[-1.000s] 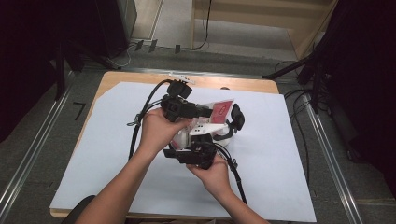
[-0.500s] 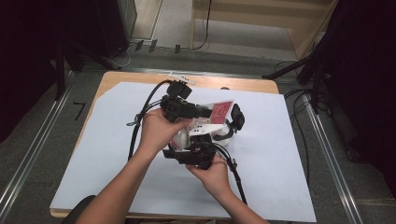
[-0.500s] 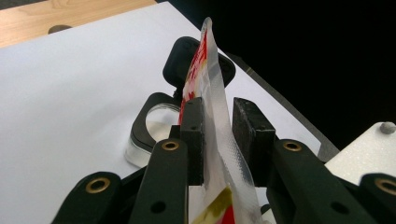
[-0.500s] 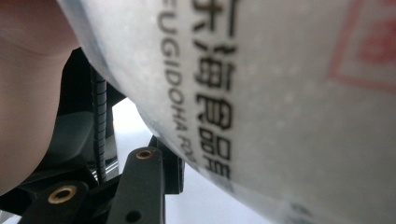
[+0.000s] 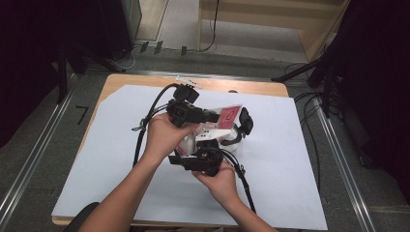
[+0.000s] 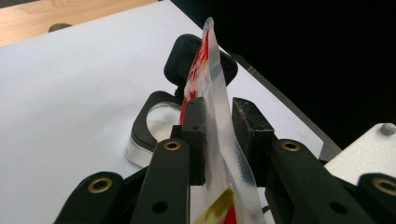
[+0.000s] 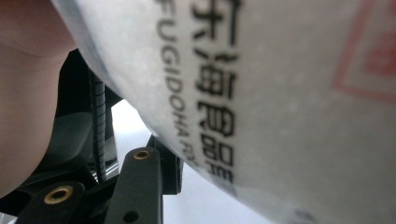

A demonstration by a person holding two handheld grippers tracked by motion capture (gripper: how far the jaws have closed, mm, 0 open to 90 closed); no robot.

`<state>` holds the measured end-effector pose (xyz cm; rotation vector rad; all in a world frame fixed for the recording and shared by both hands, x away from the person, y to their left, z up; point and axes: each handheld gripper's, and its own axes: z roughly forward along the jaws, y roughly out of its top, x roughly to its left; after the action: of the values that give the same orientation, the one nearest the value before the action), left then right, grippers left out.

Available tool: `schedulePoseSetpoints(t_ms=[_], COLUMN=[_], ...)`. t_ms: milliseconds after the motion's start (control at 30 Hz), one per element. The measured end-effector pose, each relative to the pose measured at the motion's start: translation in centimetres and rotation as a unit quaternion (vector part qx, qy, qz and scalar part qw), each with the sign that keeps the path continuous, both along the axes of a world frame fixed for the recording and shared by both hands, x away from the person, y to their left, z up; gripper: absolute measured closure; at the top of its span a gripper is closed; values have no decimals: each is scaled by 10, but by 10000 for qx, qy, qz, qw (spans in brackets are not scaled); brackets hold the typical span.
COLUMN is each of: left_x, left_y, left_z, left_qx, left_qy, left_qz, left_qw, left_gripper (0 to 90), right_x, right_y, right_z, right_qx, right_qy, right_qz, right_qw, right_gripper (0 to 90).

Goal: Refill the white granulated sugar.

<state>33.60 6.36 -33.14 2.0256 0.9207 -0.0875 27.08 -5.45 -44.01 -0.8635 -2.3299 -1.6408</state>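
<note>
Over the white sheet (image 5: 290, 159), both grippers meet at a red-and-white pouch (image 5: 227, 117) held above a small black-lidded container (image 6: 156, 123). Its sealed edge stands upright between the left gripper (image 6: 219, 126) pads, apparently pinched. Whether the right gripper (image 5: 205, 157) clamps it, I cannot tell.

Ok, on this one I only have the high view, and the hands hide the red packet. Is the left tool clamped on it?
Observer: In the left gripper view, the left tool has the packet by its clear sealed edge, and both pads seem to press it.
Operator: And the right tool?
Observer: Its view has the packet's white side, printed FUGIDOHA in black, close to the camera; open or shut, I cannot tell.
Operator: Anything behind?
Observer: A black-rimmed round container sits on the white sheet, its lid flipped open.
</note>
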Motion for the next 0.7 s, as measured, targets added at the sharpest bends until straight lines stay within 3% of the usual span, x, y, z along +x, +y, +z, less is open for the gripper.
schedulePoseSetpoints(t_ms=[700], left_x=[0], left_y=[1], left_z=[0], left_qx=[5], left_qy=[41], left_qz=[-5], left_qw=[10000], left_gripper=[762], right_x=[-1], right_y=[1], right_z=[0], right_qx=[-95], right_qy=[-139], right_qz=[-1], right_qw=[9999], right_gripper=[626])
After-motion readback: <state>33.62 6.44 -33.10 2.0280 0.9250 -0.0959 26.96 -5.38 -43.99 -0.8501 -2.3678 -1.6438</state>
